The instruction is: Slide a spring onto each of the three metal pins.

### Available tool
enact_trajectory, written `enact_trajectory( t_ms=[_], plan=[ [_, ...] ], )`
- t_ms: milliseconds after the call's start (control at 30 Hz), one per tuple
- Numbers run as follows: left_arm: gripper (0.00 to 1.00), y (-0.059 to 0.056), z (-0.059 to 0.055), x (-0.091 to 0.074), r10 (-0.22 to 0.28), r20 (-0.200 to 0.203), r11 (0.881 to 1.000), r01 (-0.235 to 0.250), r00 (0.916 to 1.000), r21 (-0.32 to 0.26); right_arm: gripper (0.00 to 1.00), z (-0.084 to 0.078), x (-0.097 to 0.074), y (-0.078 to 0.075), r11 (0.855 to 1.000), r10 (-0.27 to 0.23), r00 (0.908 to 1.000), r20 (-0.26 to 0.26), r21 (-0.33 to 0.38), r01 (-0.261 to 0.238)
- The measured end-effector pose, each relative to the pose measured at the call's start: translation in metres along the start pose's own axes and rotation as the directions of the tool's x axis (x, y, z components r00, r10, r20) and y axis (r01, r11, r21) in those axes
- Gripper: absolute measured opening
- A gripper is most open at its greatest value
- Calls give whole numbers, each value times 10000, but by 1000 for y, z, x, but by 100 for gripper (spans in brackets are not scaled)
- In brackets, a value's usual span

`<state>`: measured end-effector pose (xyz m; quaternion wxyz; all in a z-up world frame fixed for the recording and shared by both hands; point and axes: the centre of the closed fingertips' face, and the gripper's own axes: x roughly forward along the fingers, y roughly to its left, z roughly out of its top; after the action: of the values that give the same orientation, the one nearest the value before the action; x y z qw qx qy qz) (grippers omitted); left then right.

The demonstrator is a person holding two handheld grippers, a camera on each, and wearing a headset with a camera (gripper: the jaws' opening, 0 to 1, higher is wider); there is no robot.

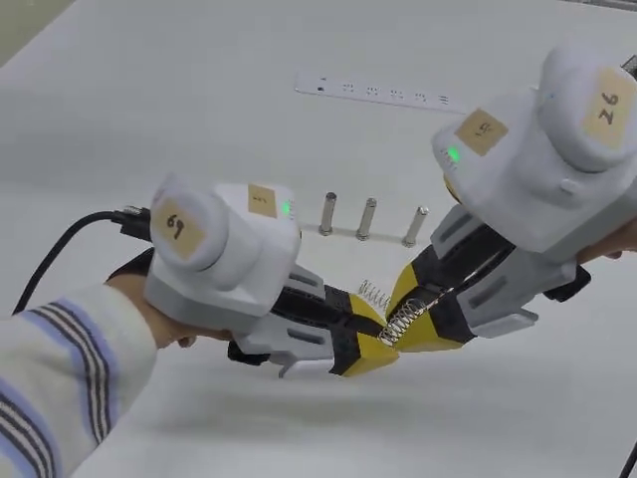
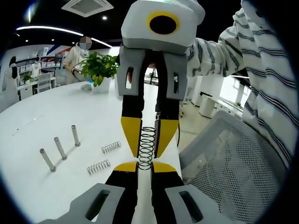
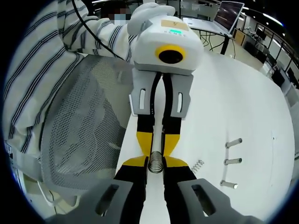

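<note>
We have the spring (image 1: 402, 321) clamped end to end by the left tongs (image 2: 145, 167) and right tongs (image 3: 156, 162), near the pins (image 1: 366, 219) on the table (image 1: 199, 110).

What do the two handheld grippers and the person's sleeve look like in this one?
The left gripper and right gripper each have a bulky white housing, black jaws tipped in yellow and a green light. The left carries a tan sticker marked 69 and a black cable; the right's sticker reads 26. The sleeve is white with blue and dark stripes.
</note>
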<state>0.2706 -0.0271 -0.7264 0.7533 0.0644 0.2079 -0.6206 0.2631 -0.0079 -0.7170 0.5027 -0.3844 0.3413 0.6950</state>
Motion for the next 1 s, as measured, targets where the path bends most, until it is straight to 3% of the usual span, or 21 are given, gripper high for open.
enact_trajectory(
  t_ms=[300, 1000],
  plan=[
    [2, 2, -1, -2, 103, -38, 9999, -103, 9999, -19, 9, 2, 2, -2, 9997, -92, 9997, -223, -229, 86],
    [4, 9, -5, -7, 395, 75, 9989, -394, 9992, -236, 8, 6, 7, -7, 9995, -319, 9974, -646, 25, 322]
  ],
)
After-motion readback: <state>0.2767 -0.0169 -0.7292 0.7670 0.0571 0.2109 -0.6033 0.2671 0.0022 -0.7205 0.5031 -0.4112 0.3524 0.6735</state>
